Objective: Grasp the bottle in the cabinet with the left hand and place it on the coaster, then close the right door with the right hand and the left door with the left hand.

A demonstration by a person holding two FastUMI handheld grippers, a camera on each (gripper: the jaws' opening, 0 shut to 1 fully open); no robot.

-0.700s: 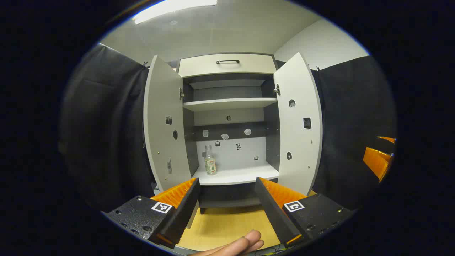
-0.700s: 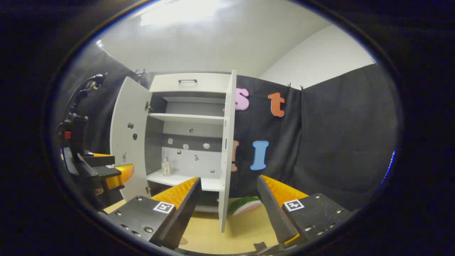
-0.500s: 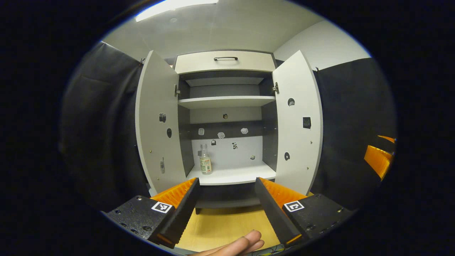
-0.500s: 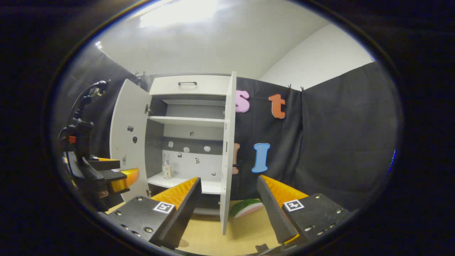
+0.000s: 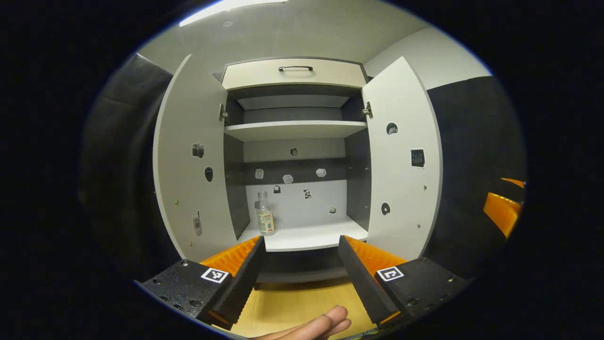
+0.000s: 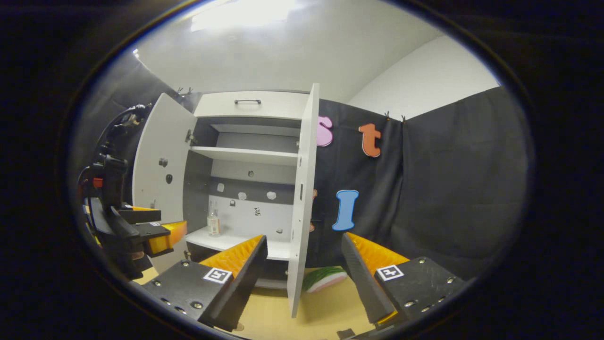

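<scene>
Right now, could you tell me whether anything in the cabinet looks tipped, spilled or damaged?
Nothing stands out. The bottle stands upright at the left of the lower shelf, and both doors are wide open, as expected at this stage.

white cabinet (image 5: 292,75), grey inside; green-rinded watermelon slice (image 6: 325,278).

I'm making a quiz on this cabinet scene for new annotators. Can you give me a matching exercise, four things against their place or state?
Things:
1. bottle
2. left gripper
3. watermelon slice
4. handle

Places or states:
A. on the drawer front at the cabinet's top
B. jaws open, empty, in front of the cabinet
C. upright on the lower shelf, at its left end
D. on the table beside the open right door

Pairs: 1-C, 2-B, 3-D, 4-A
</scene>
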